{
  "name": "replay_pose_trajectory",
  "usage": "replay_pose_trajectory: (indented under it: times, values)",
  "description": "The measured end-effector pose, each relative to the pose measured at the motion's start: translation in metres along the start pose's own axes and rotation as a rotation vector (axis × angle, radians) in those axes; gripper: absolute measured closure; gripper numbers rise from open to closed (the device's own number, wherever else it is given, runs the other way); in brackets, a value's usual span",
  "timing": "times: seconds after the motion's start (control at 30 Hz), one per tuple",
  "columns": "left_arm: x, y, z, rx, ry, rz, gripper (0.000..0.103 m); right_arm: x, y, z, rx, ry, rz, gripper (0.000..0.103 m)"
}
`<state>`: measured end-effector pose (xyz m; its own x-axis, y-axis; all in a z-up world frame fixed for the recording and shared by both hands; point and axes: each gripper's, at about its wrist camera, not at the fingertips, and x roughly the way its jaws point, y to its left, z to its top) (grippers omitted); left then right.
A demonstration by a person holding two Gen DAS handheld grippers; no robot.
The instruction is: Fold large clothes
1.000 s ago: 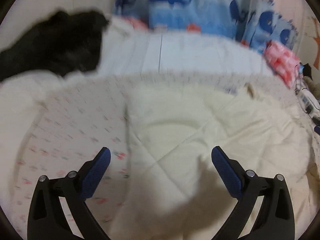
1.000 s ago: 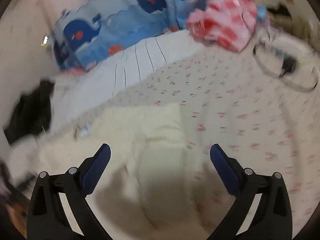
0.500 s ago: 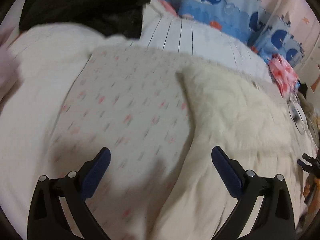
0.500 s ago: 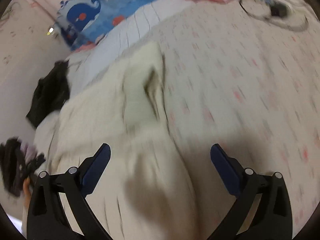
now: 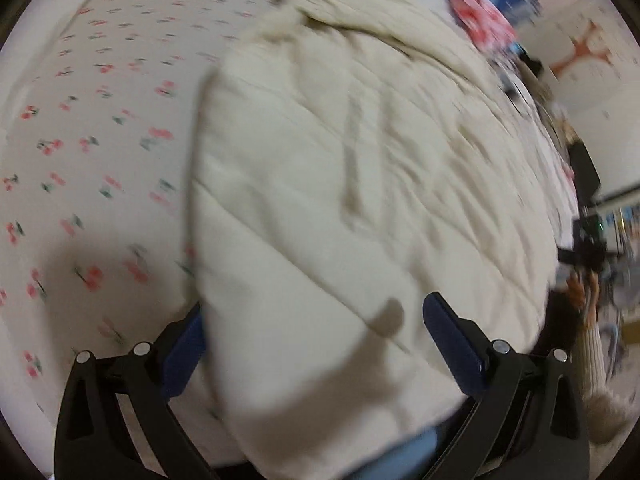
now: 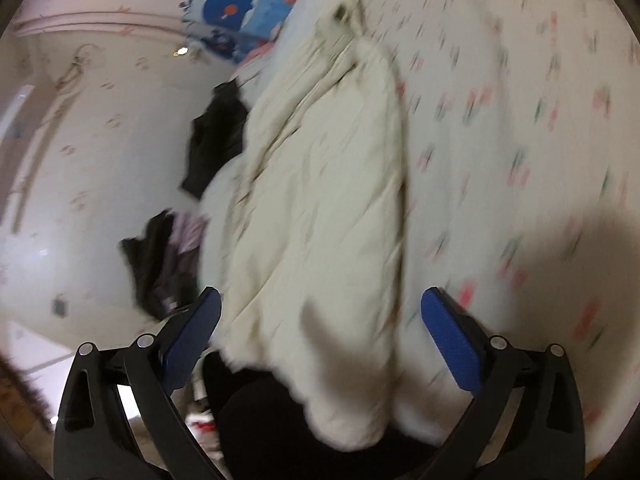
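A large cream quilted garment (image 5: pixel 340 184) lies spread on a bed with a cherry-print sheet (image 5: pixel 80 128). In the left wrist view my left gripper (image 5: pixel 316 332) is open, low over the garment's near corner, its left finger at the garment's left edge. In the right wrist view the garment (image 6: pixel 320 200) runs lengthwise and its near end hangs over the bed's edge. My right gripper (image 6: pixel 320 320) is open with that hanging end between its fingers. Both views are blurred.
Whale-print blue pillows (image 6: pixel 236 4) and a red-and-white cloth (image 5: pixel 480 28) lie at the bed's head. Dark clothes (image 6: pixel 216 136) are piled at the bed's left side, more (image 6: pixel 160 256) nearer. The cherry sheet (image 6: pixel 520 120) stretches to the garment's right.
Both grippers have swung down and toward the near end of the garment, which now fills more of each view. Both stay open.
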<state>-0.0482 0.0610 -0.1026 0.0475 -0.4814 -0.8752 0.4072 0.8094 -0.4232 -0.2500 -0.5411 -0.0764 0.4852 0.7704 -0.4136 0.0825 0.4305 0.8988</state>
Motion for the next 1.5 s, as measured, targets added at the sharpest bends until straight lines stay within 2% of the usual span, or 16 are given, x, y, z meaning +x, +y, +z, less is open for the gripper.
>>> replay_pose_trajectory:
  times: [0.1, 0.23, 0.27, 0.3, 0.33, 0.37, 0.4, 0.47, 0.53, 0.67, 0.73, 0.83, 1.0, 1.17, 1.33, 1.5]
  values:
    - [0.000, -0.011, -0.018, 0.019, 0.002, 0.030, 0.006, 0.012, 0.003, -0.015, -0.020, 0.025, -0.021, 0.006]
    - [-0.002, -0.018, -0.021, -0.047, -0.052, 0.061, 0.006, 0.026, 0.014, -0.028, -0.033, -0.002, 0.000, 0.006]
    - [-0.004, -0.016, -0.019, -0.084, -0.080, 0.075, 0.012, 0.028, 0.015, -0.032, -0.035, -0.023, -0.004, 0.008]
    - [-0.006, -0.012, -0.019, -0.121, -0.096, 0.098, 0.025, 0.031, 0.017, -0.033, -0.042, -0.047, -0.007, 0.012]
    - [-0.007, -0.009, -0.017, -0.158, -0.107, 0.110, 0.034, 0.035, 0.019, -0.034, -0.052, -0.067, -0.017, 0.035]
    - [-0.008, -0.007, -0.014, -0.179, -0.113, 0.113, 0.055, 0.041, 0.020, -0.033, -0.053, -0.081, -0.046, 0.067]
    - [-0.011, -0.003, -0.012, -0.211, -0.122, 0.098, 0.071, 0.047, 0.021, -0.034, -0.050, -0.101, -0.076, 0.080]
    - [-0.020, -0.002, -0.015, -0.242, -0.146, 0.072, 0.081, 0.052, 0.031, -0.031, -0.057, -0.144, -0.069, 0.088]
    - [-0.040, -0.004, -0.020, -0.244, -0.186, 0.045, 0.084, 0.048, 0.051, -0.027, -0.092, -0.192, -0.035, 0.090]
    - [-0.096, -0.027, -0.025, -0.223, -0.297, -0.021, 0.088, 0.012, 0.116, -0.019, -0.209, -0.291, 0.044, 0.091]
    - [-0.120, -0.040, -0.032, -0.190, -0.333, -0.029, 0.090, -0.006, 0.138, -0.021, -0.255, -0.300, 0.068, 0.091]
    - [-0.145, -0.054, -0.055, -0.153, -0.352, -0.056, 0.090, -0.036, 0.157, -0.044, -0.305, -0.290, 0.080, 0.091]
    - [-0.158, -0.058, -0.115, -0.148, -0.332, -0.109, 0.090, -0.069, 0.134, -0.094, -0.289, -0.247, 0.034, 0.091]
    - [-0.145, -0.061, -0.168, -0.169, -0.296, -0.127, 0.090, -0.092, 0.095, -0.143, -0.242, -0.222, 0.026, 0.091]
    - [-0.135, -0.054, -0.200, -0.170, -0.255, -0.102, 0.090, -0.098, 0.086, -0.177, -0.292, -0.161, 0.002, 0.091]
    - [-0.144, -0.038, -0.224, -0.174, -0.241, -0.089, 0.090, -0.101, 0.081, -0.205, -0.314, -0.083, -0.019, 0.090]
